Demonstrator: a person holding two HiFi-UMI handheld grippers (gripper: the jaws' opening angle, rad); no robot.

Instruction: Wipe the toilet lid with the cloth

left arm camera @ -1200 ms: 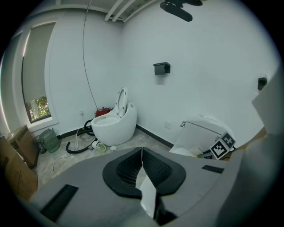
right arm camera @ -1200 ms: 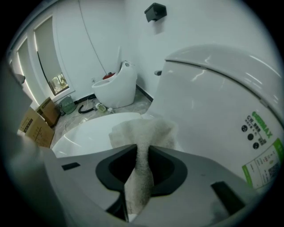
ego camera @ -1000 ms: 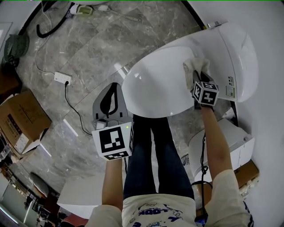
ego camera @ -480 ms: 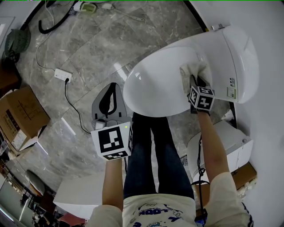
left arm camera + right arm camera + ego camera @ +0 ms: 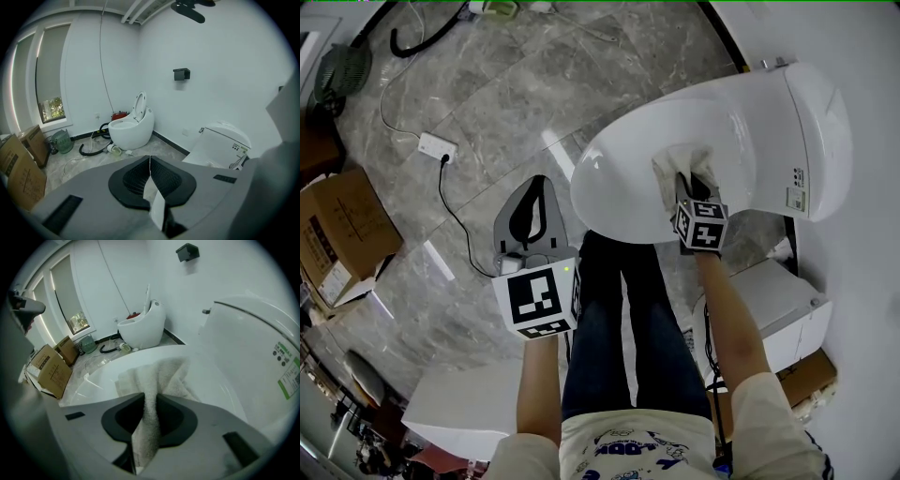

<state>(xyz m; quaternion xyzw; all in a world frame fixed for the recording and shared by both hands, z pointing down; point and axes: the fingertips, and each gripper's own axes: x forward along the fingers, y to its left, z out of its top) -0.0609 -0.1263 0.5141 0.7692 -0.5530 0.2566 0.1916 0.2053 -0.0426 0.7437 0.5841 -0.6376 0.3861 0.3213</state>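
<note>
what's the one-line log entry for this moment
right tongs: shut on cloth | cloth: on toilet lid | left tongs: shut, empty

Bright even light, glare streaks on glossy floor (image 5: pixel 506 103), fisheye warp, dark vignetted corners, near jaws blurred

No legible text, toilet sticker (image 5: pixel 795 198) unreadable

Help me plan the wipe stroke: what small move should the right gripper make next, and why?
Probably slide the right gripper toward the lid's front end, dragging the cloth along. Its jaws are shut on the cloth, which lies spread on the lid about midway, and the broad front part of the lid shows bare beyond it.
</note>
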